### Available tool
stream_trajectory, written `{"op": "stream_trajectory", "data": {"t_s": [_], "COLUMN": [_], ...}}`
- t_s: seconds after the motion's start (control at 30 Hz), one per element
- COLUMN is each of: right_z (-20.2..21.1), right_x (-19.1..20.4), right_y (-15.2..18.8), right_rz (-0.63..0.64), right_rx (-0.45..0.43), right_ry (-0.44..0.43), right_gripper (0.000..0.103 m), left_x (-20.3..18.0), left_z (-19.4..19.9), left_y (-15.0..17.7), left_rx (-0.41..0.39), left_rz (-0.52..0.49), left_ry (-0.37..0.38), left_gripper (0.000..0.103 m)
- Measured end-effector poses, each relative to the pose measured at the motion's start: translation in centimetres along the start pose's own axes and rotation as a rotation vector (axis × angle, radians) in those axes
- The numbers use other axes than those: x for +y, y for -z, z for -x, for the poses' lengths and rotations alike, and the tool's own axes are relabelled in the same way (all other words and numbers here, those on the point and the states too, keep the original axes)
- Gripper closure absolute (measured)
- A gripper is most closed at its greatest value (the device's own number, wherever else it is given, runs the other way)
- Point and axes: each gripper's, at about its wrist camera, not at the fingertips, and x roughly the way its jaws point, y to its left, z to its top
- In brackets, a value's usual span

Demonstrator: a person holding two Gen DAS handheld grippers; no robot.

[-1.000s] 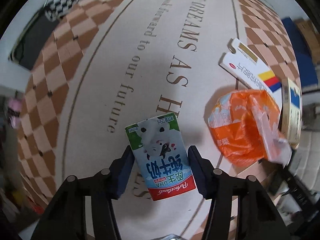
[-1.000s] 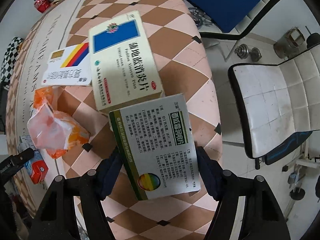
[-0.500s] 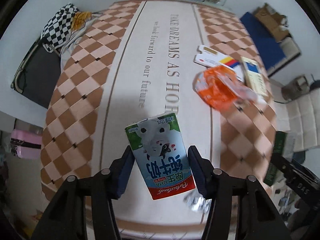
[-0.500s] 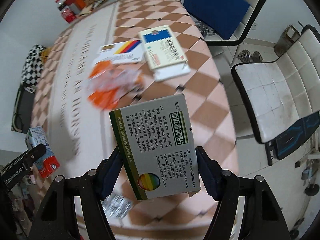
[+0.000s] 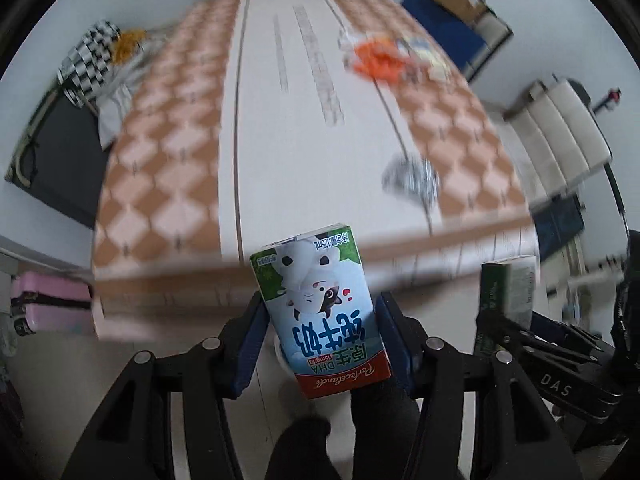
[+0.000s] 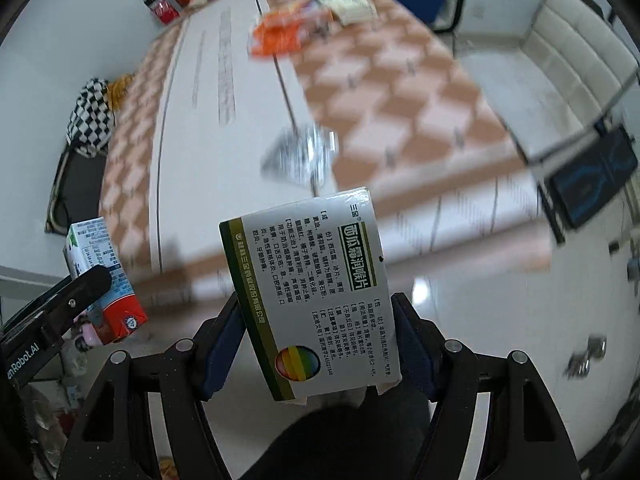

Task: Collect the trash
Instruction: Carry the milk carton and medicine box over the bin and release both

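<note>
My left gripper (image 5: 318,344) is shut on a small milk carton (image 5: 320,308) printed with a cartoon animal and a red base. It hangs past the near edge of the table (image 5: 288,152), over the floor. My right gripper (image 6: 318,340) is shut on a white and green medicine box (image 6: 316,292), also off the table's near edge. Each wrist view shows the other hand's load: the medicine box (image 5: 508,292) at the right, the milk carton (image 6: 102,276) at the left. On the table lie an orange wrapper (image 5: 376,62), a silver blister pack (image 5: 412,176) and more boxes (image 6: 344,2).
The long table has a checkered cloth with a white printed centre strip. White chairs (image 6: 560,72) stand to the right, a blue cushioned chair (image 5: 452,28) behind. A checkered cloth (image 5: 88,64) drapes the left side. Bottles and cans (image 6: 164,0) crowd the far end. A pink case (image 5: 48,308) sits on the floor.
Both grippers have pulled back from over the table to beyond its near edge, still gripping the carton and the box. The orange wrapper and boxes now lie far up the table.
</note>
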Motion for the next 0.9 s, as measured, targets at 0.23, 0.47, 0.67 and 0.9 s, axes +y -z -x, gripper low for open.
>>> {"op": "stream_trajectory", "data": {"t_s": [0.23,0.47,0.67,0.9], "right_z": [-7.6,-20.2,-30.8,-41.3], "right_x": [-3.8,-8.7,-11.3,-11.5], "right_y": [8.5,12.9,14.1,15.0], "right_rz": [-0.083,-0.147,-0.168,-0.150], "right_rx": [0.158,0.291,0.334,0.385], "right_ry": [0.034,0.035,0.007,-0.050], "right_gripper": [0.030,0.030,0.030,0.029], "left_x": [1.2,2.8,3.5,6.4], "left_z": [-8.2,-23.5,-35.3,-41.1], "left_y": [7.6,11.1,12.7,15.2], "left_rx": [0.200,0.357,0.449,0.473], "left_rz": [0.053,0.123,0.178,0.298], "left_ry": [0.034,0.023,0.070,0.091], "left_gripper": [0.052,0.052,0.049,0.010]}}
